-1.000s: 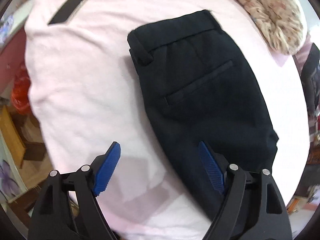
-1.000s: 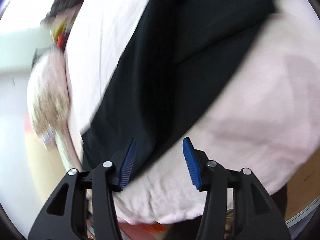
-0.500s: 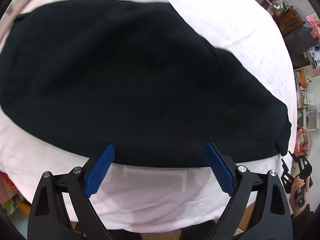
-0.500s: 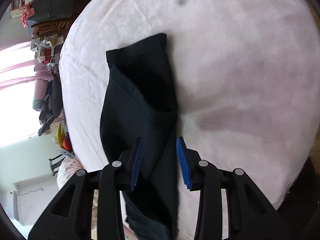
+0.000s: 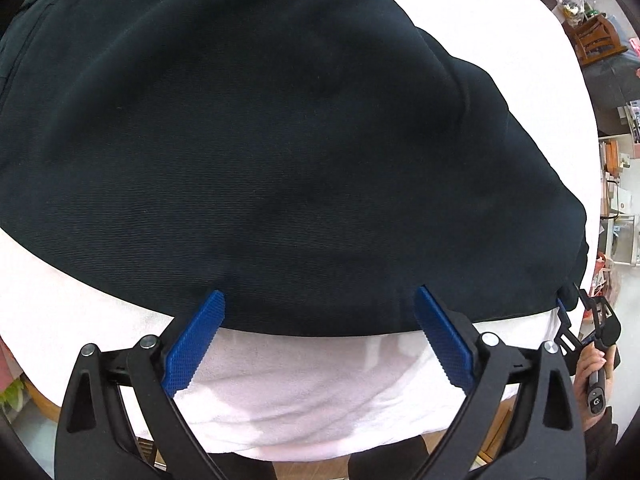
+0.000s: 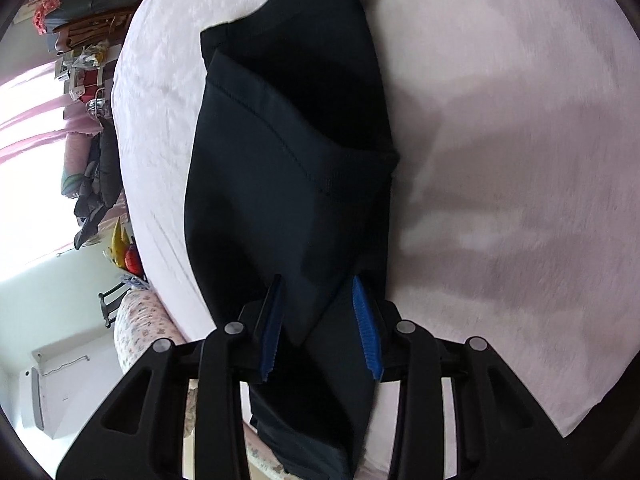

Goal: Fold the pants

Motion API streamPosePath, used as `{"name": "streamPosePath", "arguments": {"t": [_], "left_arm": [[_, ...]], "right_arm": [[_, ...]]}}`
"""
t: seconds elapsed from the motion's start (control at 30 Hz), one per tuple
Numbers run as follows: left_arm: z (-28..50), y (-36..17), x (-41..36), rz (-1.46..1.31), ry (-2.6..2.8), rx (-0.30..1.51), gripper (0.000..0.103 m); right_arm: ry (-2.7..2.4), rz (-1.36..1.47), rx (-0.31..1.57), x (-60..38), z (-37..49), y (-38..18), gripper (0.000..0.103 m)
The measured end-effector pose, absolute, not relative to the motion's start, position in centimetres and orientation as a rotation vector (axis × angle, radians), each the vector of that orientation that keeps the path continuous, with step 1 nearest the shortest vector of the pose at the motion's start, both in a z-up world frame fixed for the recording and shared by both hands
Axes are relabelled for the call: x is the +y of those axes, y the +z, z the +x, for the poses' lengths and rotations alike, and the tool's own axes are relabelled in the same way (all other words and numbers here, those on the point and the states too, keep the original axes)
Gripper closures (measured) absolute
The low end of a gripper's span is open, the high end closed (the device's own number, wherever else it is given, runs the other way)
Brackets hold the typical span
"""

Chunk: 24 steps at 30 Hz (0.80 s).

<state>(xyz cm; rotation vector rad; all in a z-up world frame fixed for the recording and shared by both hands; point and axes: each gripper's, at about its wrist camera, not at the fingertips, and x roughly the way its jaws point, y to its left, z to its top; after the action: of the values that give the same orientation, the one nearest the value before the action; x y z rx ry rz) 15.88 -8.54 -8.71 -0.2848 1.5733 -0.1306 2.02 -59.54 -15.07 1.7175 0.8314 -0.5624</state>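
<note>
One pair of black twill pants (image 5: 280, 140) is lying on fuzzy pink bedding (image 6: 500, 120); left tool (image 5: 320, 344) spreading wide, right tool (image 6: 318, 326) narrowing around a fold.

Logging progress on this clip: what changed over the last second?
Both tools closed in on the pants. The left tool opened wide at the near edge, gripping nothing. The right tool narrowed around the leg end; whether it pinches is unclear. The pants remain flat on the pink blanket.
</note>
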Motion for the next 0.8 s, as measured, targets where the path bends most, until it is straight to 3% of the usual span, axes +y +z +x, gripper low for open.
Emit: {"name": "streamPosePath", "arguments": {"t": [0.1, 0.13, 0.2, 0.6, 0.8], "left_arm": [[15.6, -8.9, -8.3, -0.270, -0.136, 1.576, 0.005], [15.8, -8.7, -8.3, -0.266, -0.136, 1.577, 0.005], [16.1, -8.5, -8.4, -0.256, -0.136, 1.578, 0.004], [17.2, -8.4, -7.2, -0.229, -0.132, 1.599, 0.001], [17.5, -9.3, -9.4, -0.194, -0.128, 1.606, 0.001]], "right_arm": [[-0.594, 1.676, 0.816, -60.1, 2.2, -14.7, 0.076], [-0.605, 1.659, 0.817, -60.3, 2.3, -14.7, 0.087], [-0.610, 1.627, 0.822, -60.8, 2.5, -14.7, 0.098], [-0.620, 1.260, 0.745, -65.4, 4.3, -5.5, 0.100], [-0.668, 1.268, 0.822, -66.7, 3.3, -7.1, 0.100]]}}
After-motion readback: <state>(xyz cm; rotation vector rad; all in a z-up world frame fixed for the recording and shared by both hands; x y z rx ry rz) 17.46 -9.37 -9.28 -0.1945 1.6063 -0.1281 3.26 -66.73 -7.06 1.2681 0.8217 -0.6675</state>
